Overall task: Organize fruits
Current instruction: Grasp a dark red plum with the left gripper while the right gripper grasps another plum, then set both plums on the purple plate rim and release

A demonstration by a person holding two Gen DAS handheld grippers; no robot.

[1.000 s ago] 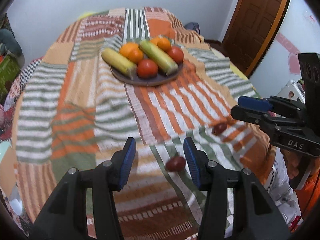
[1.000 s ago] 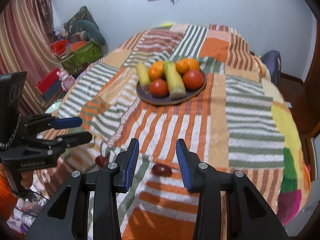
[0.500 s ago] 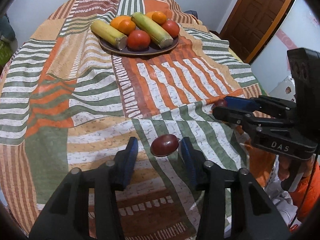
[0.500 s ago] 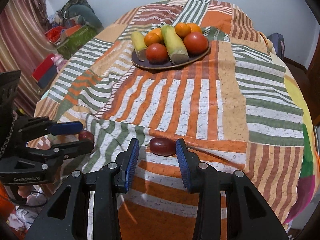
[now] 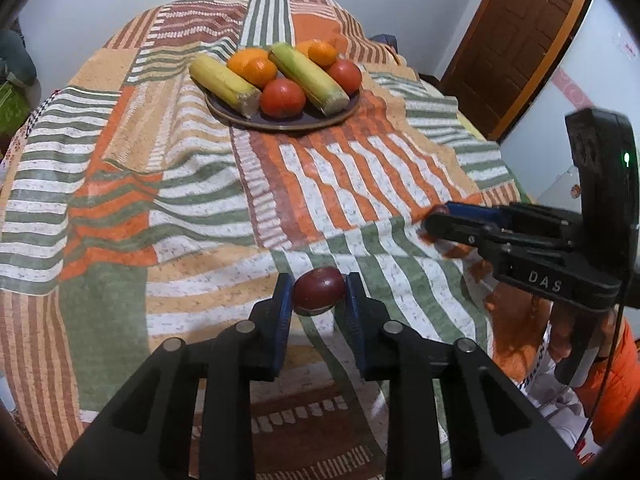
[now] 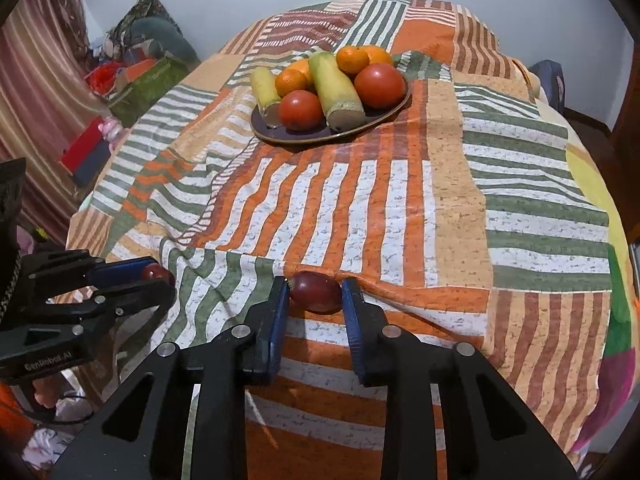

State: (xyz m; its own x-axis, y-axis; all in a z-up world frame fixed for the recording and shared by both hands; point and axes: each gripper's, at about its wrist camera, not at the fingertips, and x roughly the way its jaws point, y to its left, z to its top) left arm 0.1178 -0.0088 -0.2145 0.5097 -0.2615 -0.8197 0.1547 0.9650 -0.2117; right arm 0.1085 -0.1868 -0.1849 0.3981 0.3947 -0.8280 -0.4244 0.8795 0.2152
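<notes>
Two dark red plums lie near the front edge of a striped bedspread. In the left wrist view my left gripper [image 5: 319, 294] is shut on one plum [image 5: 319, 290], its blue pads touching both sides. In the right wrist view my right gripper [image 6: 314, 294] is shut on the other plum [image 6: 316, 286]. Each gripper shows in the other's view: the right one [image 5: 440, 220] at the right, the left one [image 6: 160, 276] at the left. A dark plate [image 5: 280, 120] farther back holds two corn cobs, oranges and tomatoes; it also shows in the right wrist view [image 6: 332, 130].
The bedspread [image 6: 400, 208] is wrinkled and drops off at the front and sides. A wooden door [image 5: 508, 40] stands at the right. Boxes and clutter [image 6: 132, 76] sit on the floor at the left by a striped curtain.
Both grippers have moved forward and down over the plums and closed on them. One second ago both were open with the plums lying ahead of the fingers.
</notes>
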